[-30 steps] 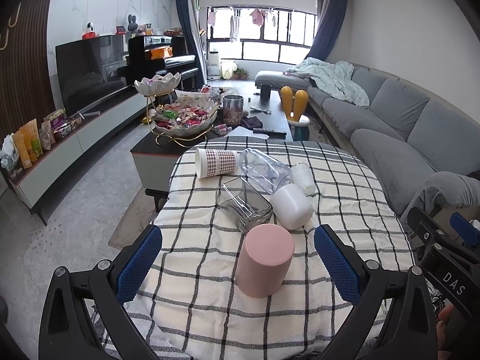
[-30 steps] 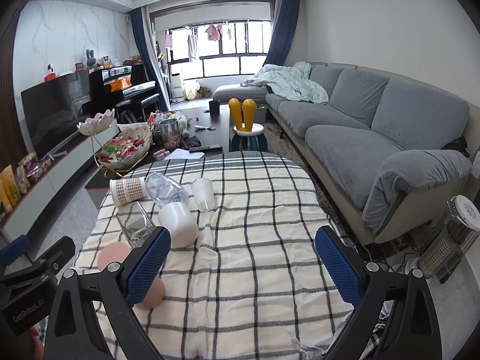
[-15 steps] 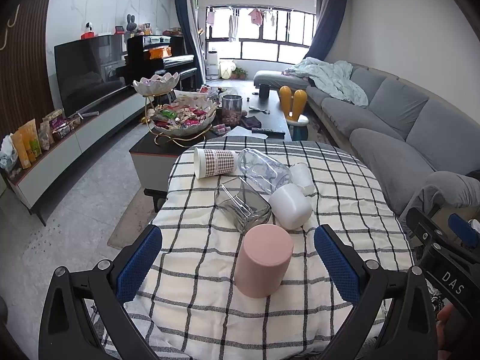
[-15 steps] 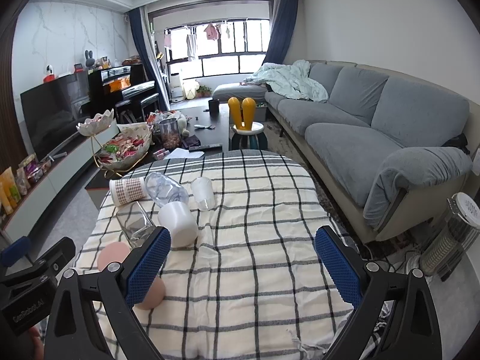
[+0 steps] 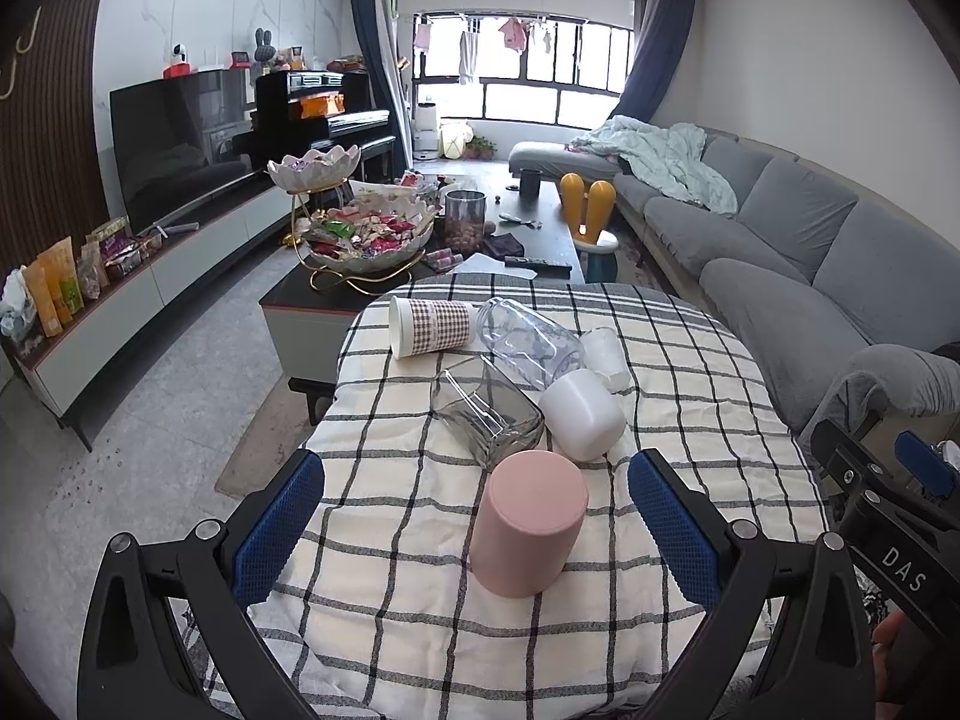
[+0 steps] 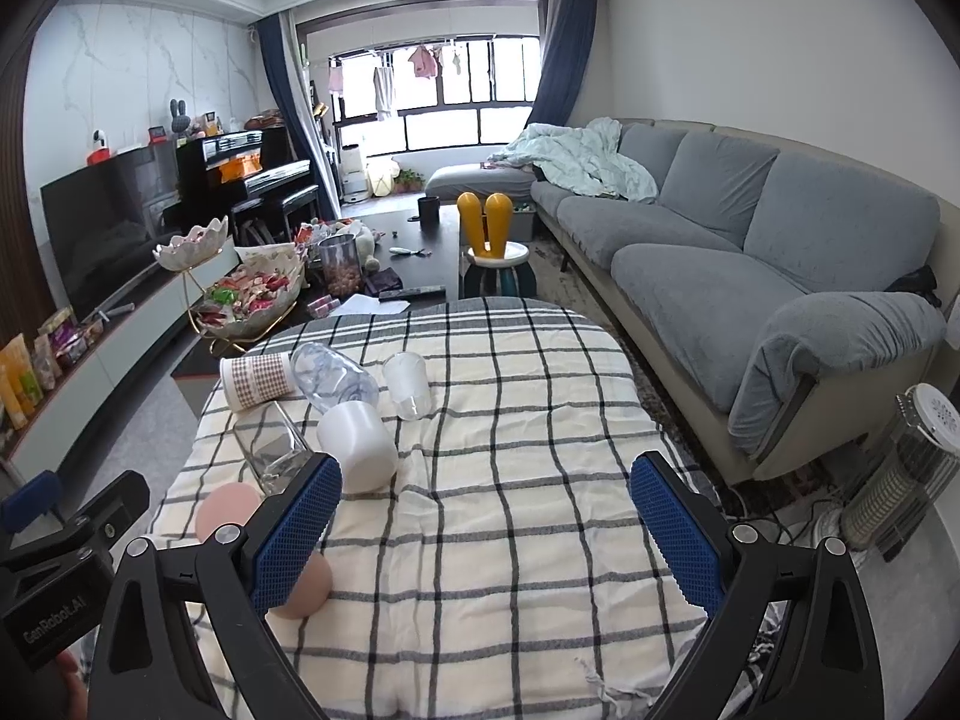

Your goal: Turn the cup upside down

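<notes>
"das" printed on the right gripper (image 6: pixel 483 534) body, "genrobot.ai" on the left gripper (image 5: pixel 474 531). both spread wide, holding nothing, blue textured pads. matte pink cup (image 5: pixel 528 525) stands bottom-up on the checked tablecloth (image 5: pixel 420 540), between the left fingers, untouched. behind it lie a square glass tumbler (image 5: pixel 486 411), white plastic cup (image 5: pixel 581 414), clear bottle (image 5: pixel 528 342), gingham-sleeve paper cup (image 5: pixel 429 326).

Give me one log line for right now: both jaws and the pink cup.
left gripper: jaws open, empty | right gripper: jaws open, empty | pink cup: bottom up on checked cloth, between left jaws, untouched
</notes>
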A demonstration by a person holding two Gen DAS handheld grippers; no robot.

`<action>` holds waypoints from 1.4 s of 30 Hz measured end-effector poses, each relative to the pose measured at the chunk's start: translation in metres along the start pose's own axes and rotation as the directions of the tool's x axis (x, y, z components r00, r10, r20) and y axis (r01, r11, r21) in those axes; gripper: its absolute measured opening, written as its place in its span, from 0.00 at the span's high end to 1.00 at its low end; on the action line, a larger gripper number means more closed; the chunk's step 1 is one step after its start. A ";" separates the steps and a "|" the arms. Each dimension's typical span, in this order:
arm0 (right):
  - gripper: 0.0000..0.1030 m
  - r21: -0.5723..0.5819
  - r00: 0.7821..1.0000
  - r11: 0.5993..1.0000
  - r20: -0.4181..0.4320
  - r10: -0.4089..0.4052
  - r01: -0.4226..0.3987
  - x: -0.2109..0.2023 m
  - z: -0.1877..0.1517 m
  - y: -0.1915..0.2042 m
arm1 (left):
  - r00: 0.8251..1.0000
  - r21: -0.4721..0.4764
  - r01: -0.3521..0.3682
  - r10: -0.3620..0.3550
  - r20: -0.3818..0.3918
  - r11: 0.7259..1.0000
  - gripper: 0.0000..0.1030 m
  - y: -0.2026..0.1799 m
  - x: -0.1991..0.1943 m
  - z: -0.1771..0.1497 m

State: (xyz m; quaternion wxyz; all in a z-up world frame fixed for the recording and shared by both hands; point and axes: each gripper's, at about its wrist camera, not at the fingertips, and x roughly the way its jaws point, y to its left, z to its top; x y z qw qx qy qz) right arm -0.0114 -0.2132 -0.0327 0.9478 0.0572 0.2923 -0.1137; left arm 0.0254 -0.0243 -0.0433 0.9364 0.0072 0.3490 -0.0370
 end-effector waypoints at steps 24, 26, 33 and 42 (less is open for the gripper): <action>0.05 0.002 1.000 1.000 -0.007 -0.004 0.004 0.000 -0.001 -0.002 | 0.999 0.001 -0.042 0.042 -0.004 0.999 0.00 0.001 0.004 -0.003; 0.05 0.001 1.000 1.000 -0.008 -0.004 0.004 0.001 -0.002 -0.002 | 0.999 0.003 -0.035 0.035 -0.009 0.999 0.00 0.000 0.005 -0.003; 0.05 0.001 1.000 1.000 -0.007 -0.004 0.004 0.001 -0.001 -0.002 | 0.999 -0.029 -0.001 0.000 -0.039 1.000 0.00 0.004 0.011 -0.003; 0.05 0.023 0.999 1.000 -0.033 -0.009 0.009 0.007 -0.007 -0.009 | 0.997 -0.060 -0.063 0.061 -0.040 0.996 0.00 0.012 0.018 -0.006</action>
